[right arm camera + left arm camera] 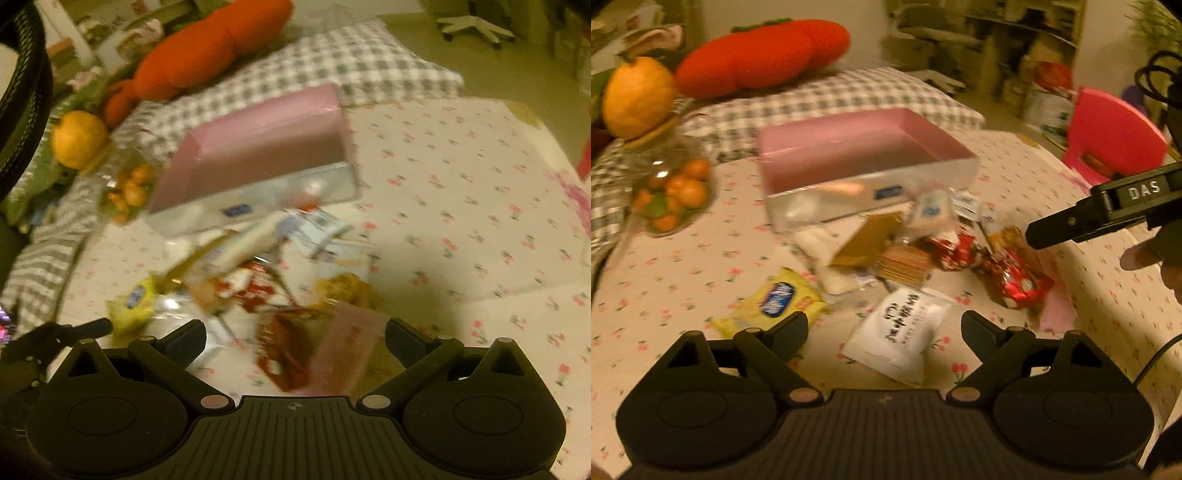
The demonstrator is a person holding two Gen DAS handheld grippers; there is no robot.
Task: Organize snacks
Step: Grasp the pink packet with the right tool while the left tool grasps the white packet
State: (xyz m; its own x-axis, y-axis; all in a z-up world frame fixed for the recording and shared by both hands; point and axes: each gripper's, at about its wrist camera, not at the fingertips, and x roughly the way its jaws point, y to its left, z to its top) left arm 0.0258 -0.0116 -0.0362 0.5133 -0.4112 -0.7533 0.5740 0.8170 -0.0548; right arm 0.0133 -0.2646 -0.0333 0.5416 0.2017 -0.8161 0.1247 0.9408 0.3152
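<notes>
From the left wrist we see the left gripper (884, 328) with its fingers spread, pinching nothing; a white plastic snack pouch with black lettering (901, 332) lies on the flowered tablecloth (683, 266) between the fingertips, untouched. Just outside the left finger lies a yellow wrapped snack with a blue oval label (774, 299). Beyond the fingertips the loose heap of snack packets (923, 247) sits against the near wall of the open pink-lined rectangular box (864, 155). Only this view shows the pink plastic chair (1115, 136), far right.

From the right wrist we see the right gripper (295, 339), fingers likewise spread and empty; between them lie a red-brown snack packet (284, 347) and a pale pink packet (347, 350), both blurred. Only this view shows the dark mesh sleeve (26, 92) at far left.
</notes>
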